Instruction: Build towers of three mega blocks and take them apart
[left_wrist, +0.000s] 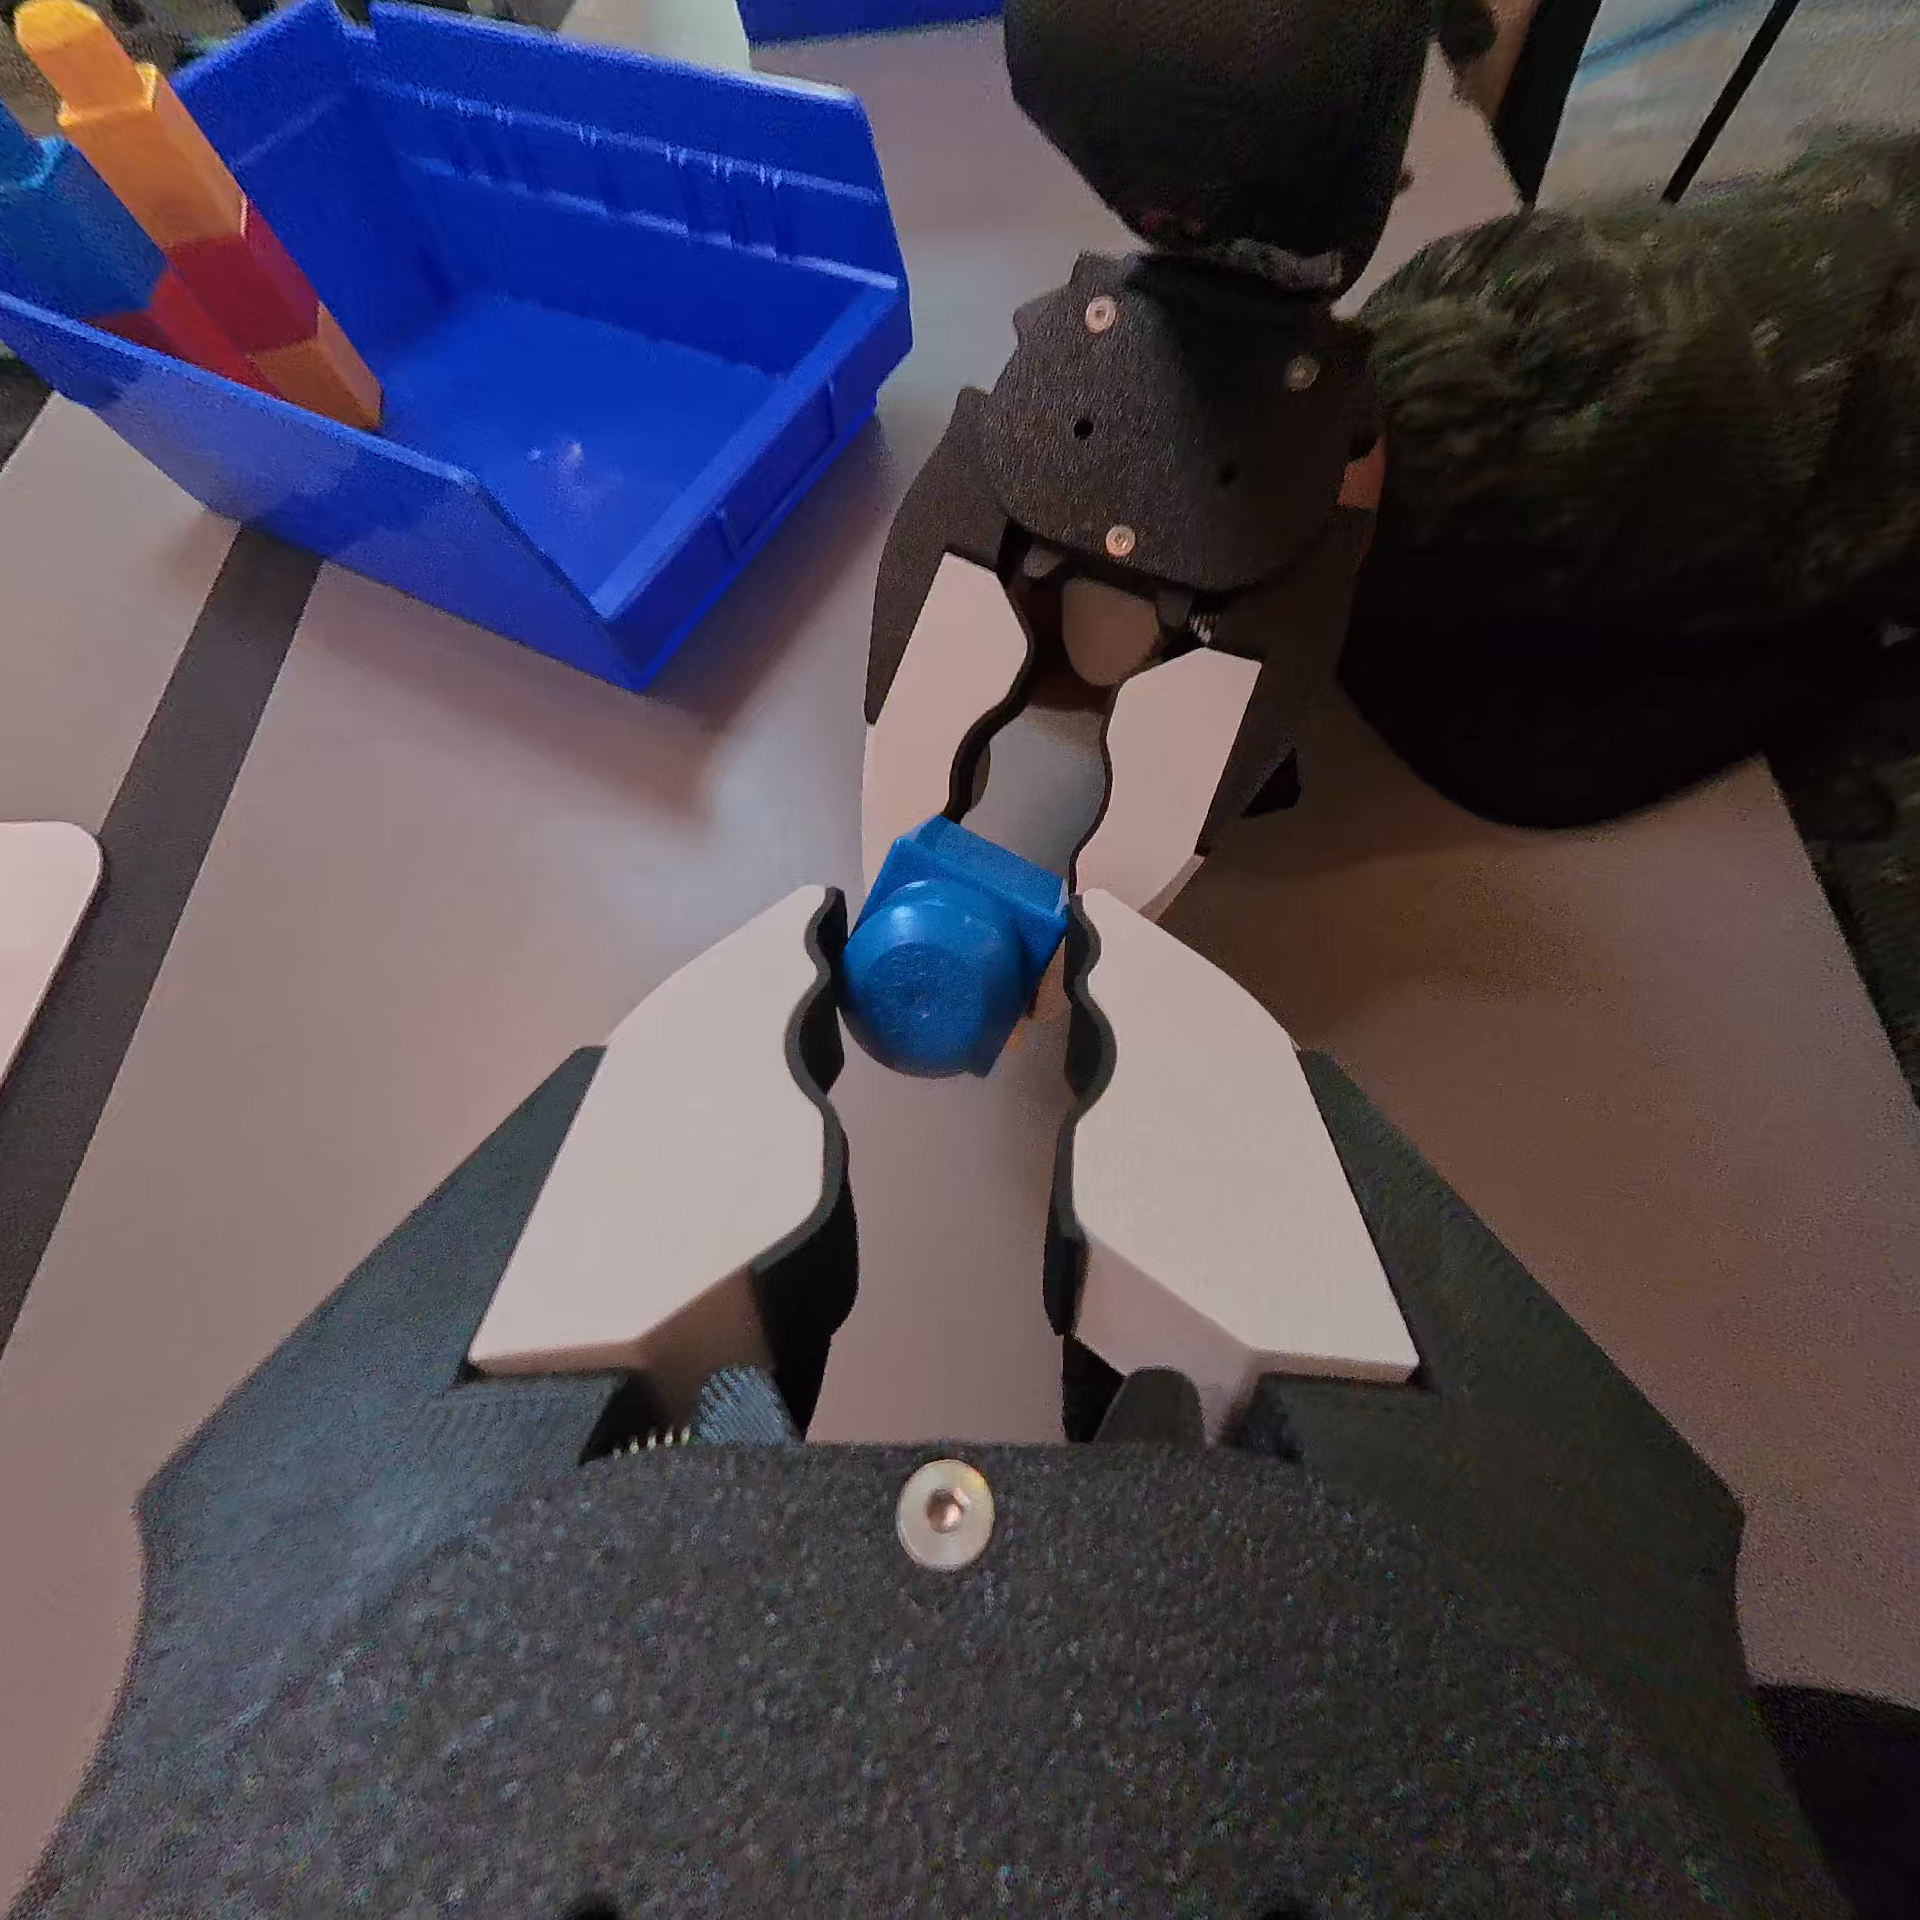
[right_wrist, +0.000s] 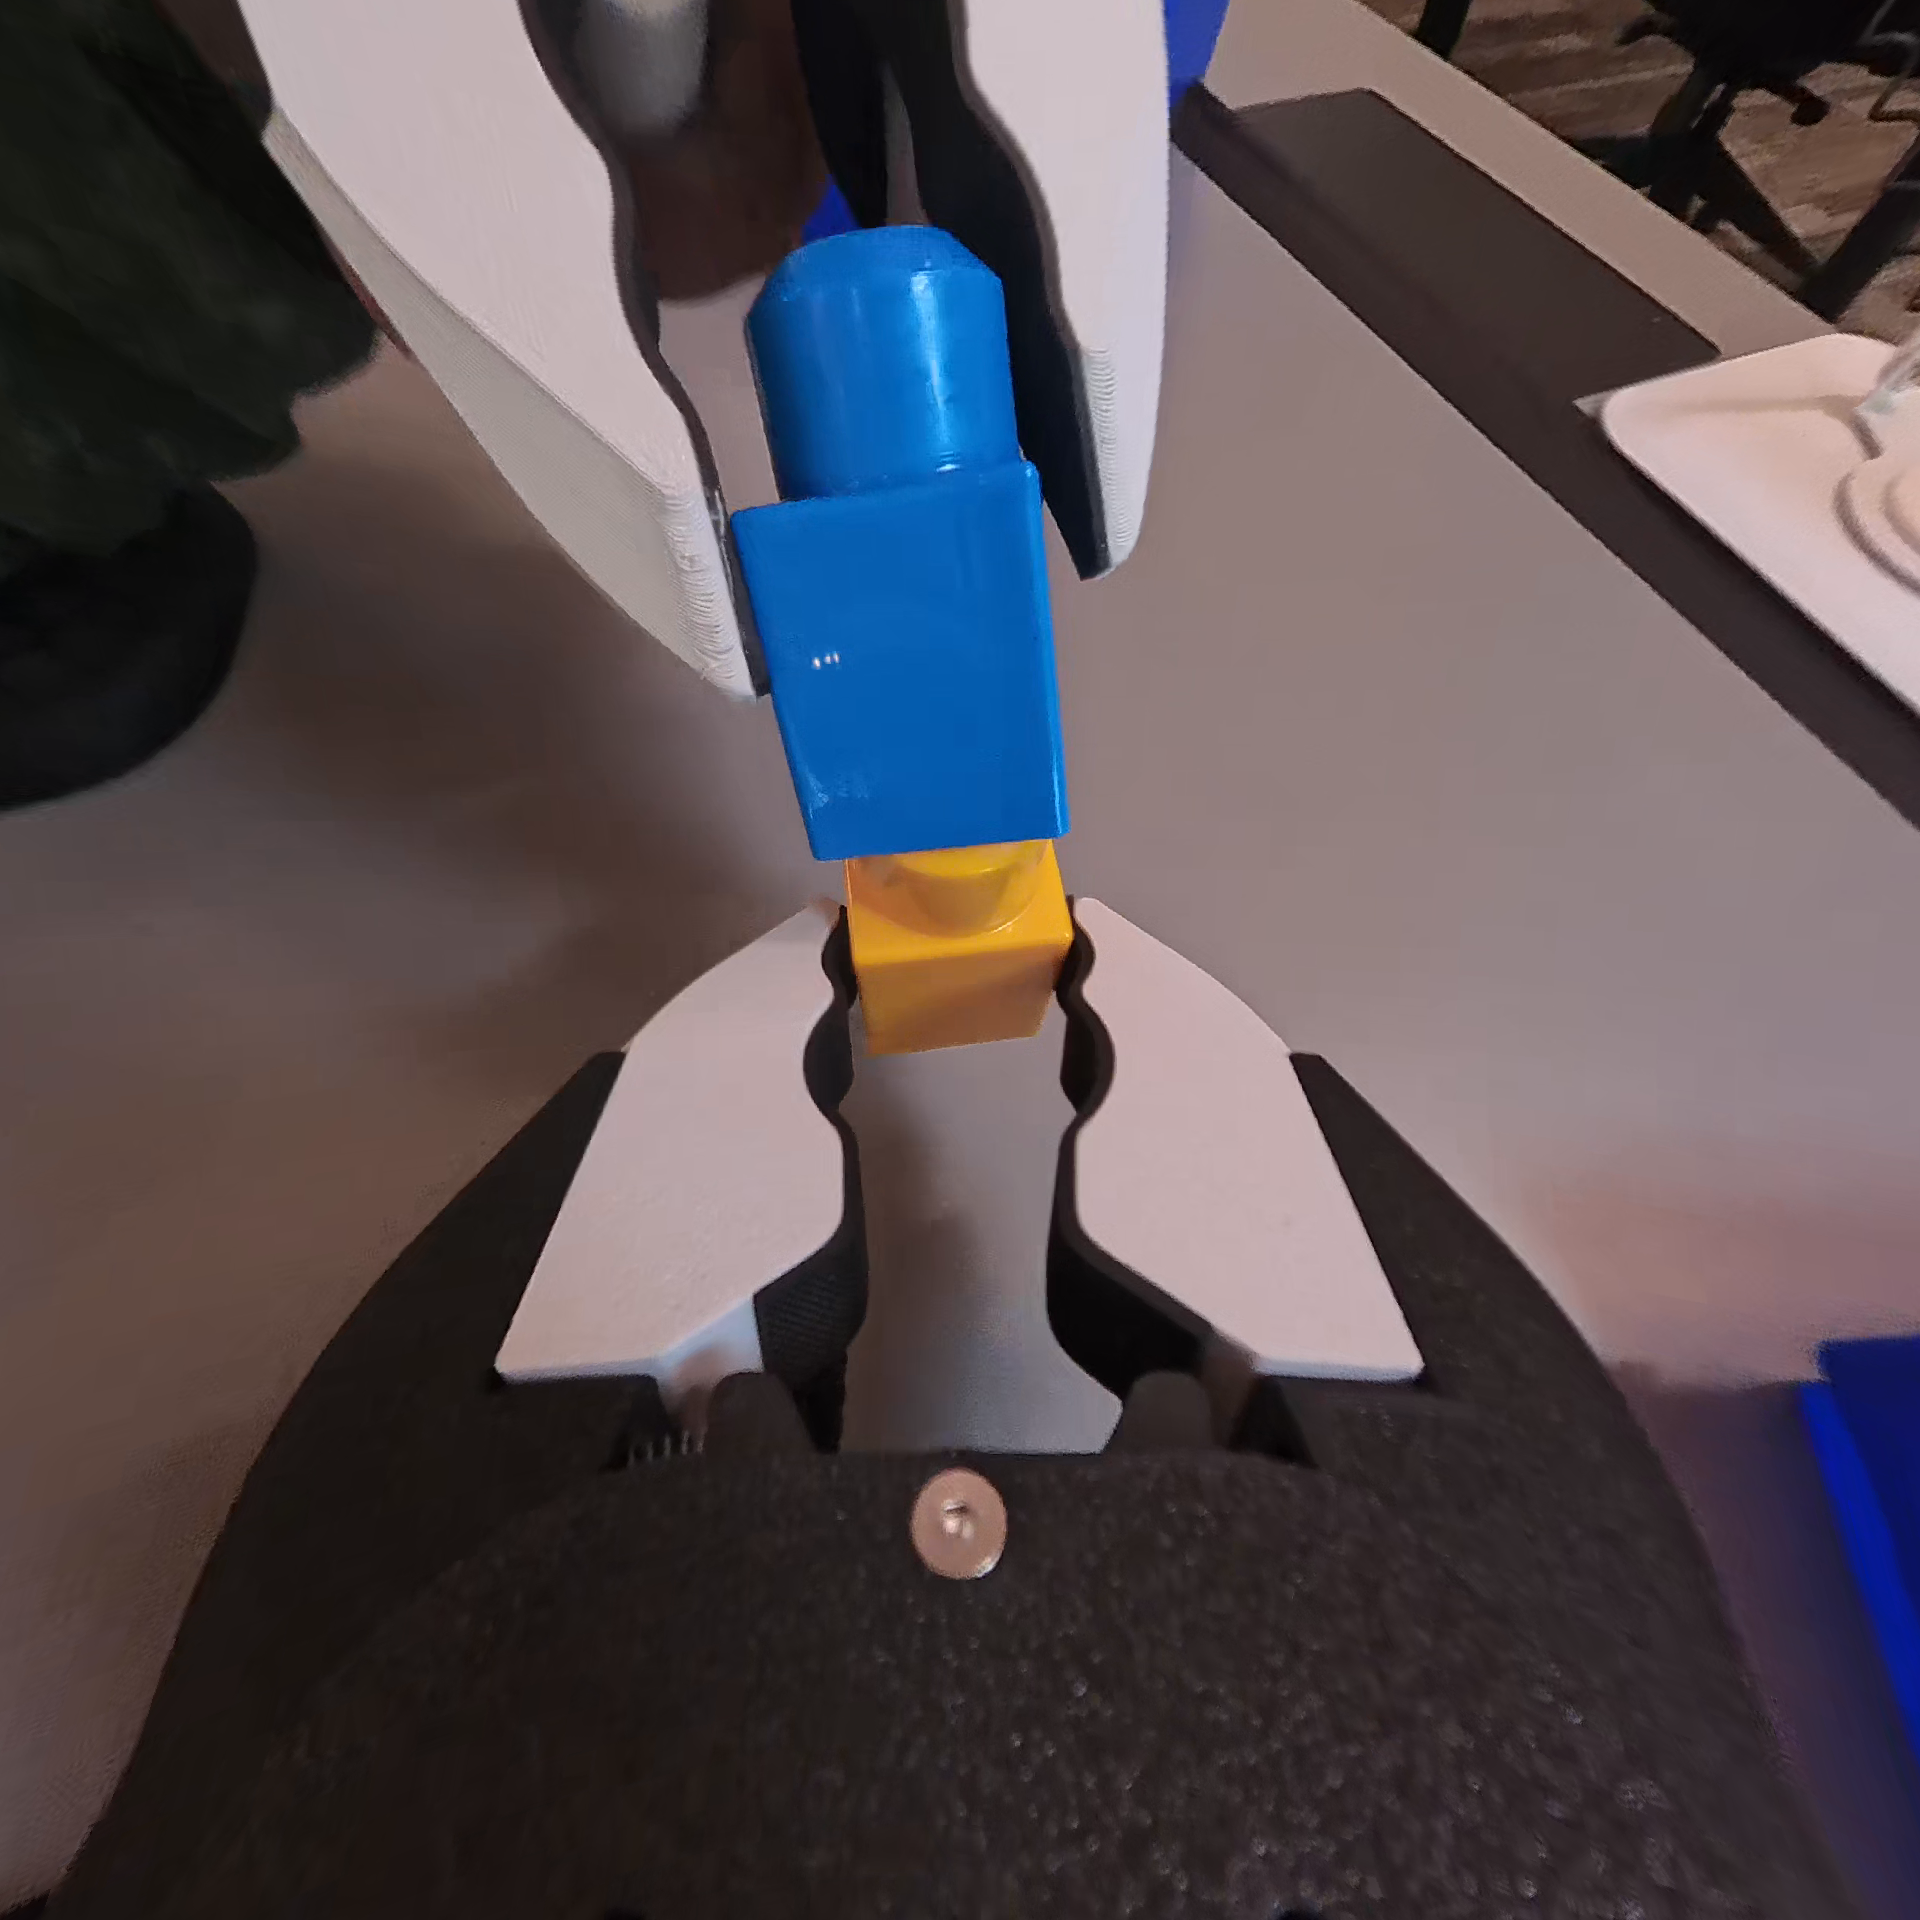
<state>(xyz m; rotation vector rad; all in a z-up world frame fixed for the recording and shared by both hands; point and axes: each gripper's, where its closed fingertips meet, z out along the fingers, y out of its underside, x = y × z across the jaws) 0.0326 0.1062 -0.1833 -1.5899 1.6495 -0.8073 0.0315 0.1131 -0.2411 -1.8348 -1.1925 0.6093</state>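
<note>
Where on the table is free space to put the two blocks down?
Bare table lies between the blue bin and the left gripper, and to the right, before the dark fabric. It is crowded where both grippers meet at the blue block and yellow block.

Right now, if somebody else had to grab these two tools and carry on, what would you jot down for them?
Left hand-held gripper: shut on the blue block.
Right hand-held gripper: shut on the yellow block.
The two blocks meet above the table; the yellow stud shows in a gap under the blue one, so they are not fully seated. Joining or parting: cannot tell.
A finished tower of orange and red blocks leans in the blue bin.
Left: no third block is on this pair.
</note>
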